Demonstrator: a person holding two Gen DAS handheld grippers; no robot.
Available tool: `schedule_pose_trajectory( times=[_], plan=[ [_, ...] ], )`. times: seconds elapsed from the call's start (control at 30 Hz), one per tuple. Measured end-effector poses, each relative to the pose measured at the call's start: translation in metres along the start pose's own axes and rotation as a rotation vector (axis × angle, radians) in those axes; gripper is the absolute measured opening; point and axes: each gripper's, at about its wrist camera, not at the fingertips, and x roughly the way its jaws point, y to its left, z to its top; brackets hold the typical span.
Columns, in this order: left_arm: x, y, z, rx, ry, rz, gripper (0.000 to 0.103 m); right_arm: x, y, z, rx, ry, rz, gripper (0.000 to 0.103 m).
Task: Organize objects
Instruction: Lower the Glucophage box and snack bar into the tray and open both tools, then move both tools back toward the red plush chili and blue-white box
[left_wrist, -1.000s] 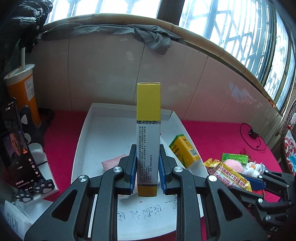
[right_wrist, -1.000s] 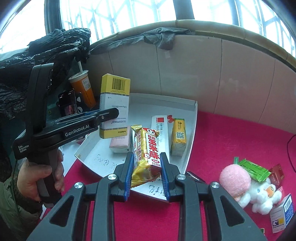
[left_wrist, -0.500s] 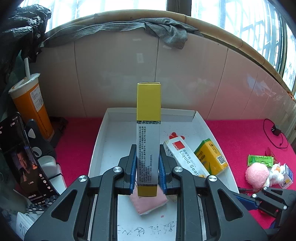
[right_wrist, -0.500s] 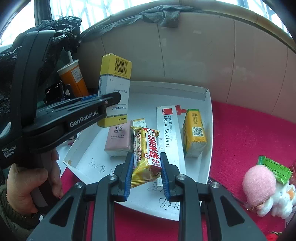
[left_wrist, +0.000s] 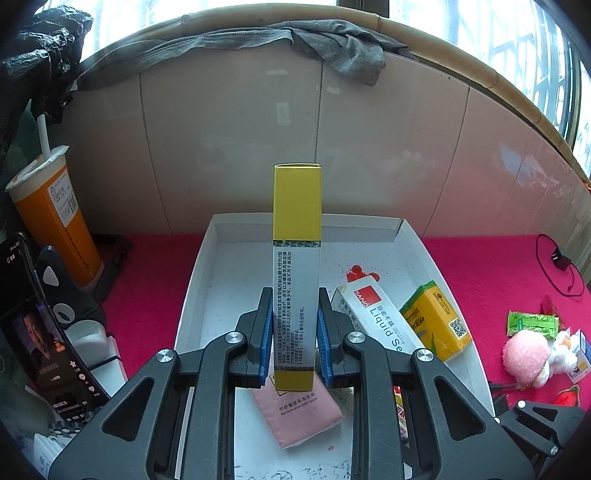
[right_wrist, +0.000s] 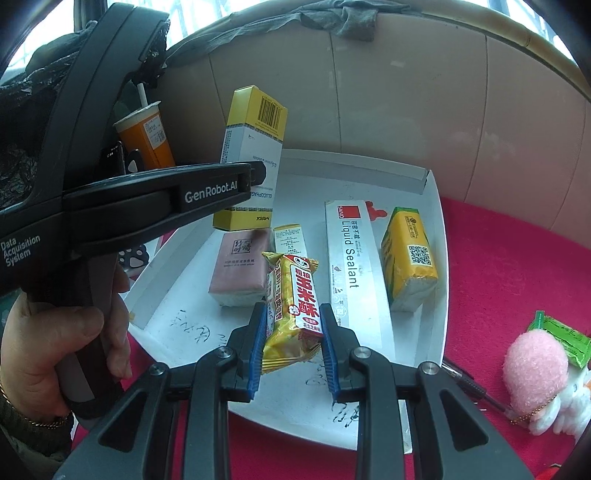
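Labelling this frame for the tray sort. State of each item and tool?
Left tool: shut on yellow box, held upright over the tray.
Right tool: shut on snack bar, over the tray.
Sealant box: flat in tray.
Yellow pack: in tray, beside sealant box.
Pink pack: flat in tray.
Pink plush: outside tray, on red cloth.
Green packet: outside tray.

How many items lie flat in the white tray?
4: pink tissue pack, small yellow-white box beside it, Liquid Sealant box, yellow tissue pack rightmost. More may be hidden.
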Motion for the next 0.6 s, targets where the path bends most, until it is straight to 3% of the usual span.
schedule_pose_trajectory(
  times=[0.3,0.4,0.47,0.5,0.53,0.6],
  plan=[
    [0.01,0.002,0.011,-0.015,0.015,0.003,0.022,0.005,0.001,0.004,-0.003,-0.014,-0.016,0.029],
    [0.01,0.004,0.01,-0.028,0.019,-0.009,0.051,0.002,0.002,0.003,-0.008,-0.036,-0.04,0.033],
    [0.009,0.005,0.01,-0.028,0.015,-0.006,0.085,-0.002,0.003,0.002,-0.016,-0.055,-0.057,0.05],
    [0.007,0.006,0.01,-0.032,0.003,-0.013,0.086,-0.005,0.003,0.001,-0.016,-0.067,-0.055,0.067],
    [0.004,0.007,0.01,-0.038,-0.01,-0.026,0.087,-0.009,0.003,0.0,-0.014,-0.08,-0.051,0.078],
    [-0.002,0.009,0.01,-0.053,-0.026,-0.04,0.095,-0.016,0.004,-0.002,-0.016,-0.105,-0.06,0.078]
  ],
)
